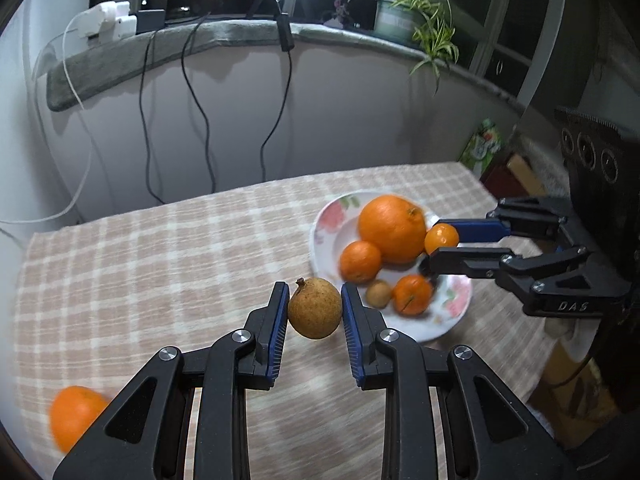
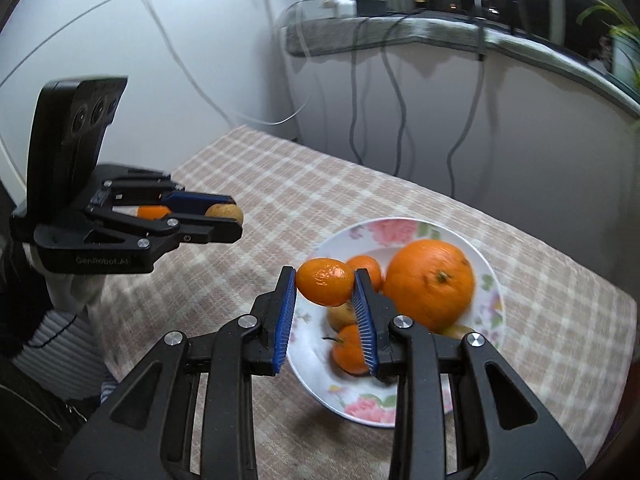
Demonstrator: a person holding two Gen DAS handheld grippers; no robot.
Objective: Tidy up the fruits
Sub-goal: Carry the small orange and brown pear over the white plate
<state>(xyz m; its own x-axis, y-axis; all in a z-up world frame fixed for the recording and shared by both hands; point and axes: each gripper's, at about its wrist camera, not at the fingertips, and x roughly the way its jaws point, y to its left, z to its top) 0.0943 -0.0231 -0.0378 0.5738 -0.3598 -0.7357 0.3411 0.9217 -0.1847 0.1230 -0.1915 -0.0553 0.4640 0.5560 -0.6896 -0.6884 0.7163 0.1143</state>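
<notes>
My left gripper (image 1: 315, 304) is shut on a small brown round fruit (image 1: 315, 309), held above the checked tablecloth just left of the flowered plate (image 1: 328, 216). The same gripper (image 2: 234, 218) shows at the left of the right wrist view with the brown fruit (image 2: 224, 211) at its tips. My right gripper (image 2: 325, 284) is shut on a small orange kumquat (image 2: 325, 282) over the plate's (image 2: 360, 408) near-left side. From the left wrist view it (image 1: 438, 242) reaches in from the right with the kumquat (image 1: 441, 239). On the plate lie a large orange (image 2: 430, 282), two mandarins and a brown fruit (image 1: 378, 293).
One loose mandarin (image 1: 74, 414) lies on the tablecloth (image 1: 160, 264) at the near left. Dark cables (image 1: 192, 92) hang down the white wall behind the table. A potted plant (image 1: 416, 12) stands on the sill. A sleeve and gloved hand (image 2: 68, 292) hold the left gripper.
</notes>
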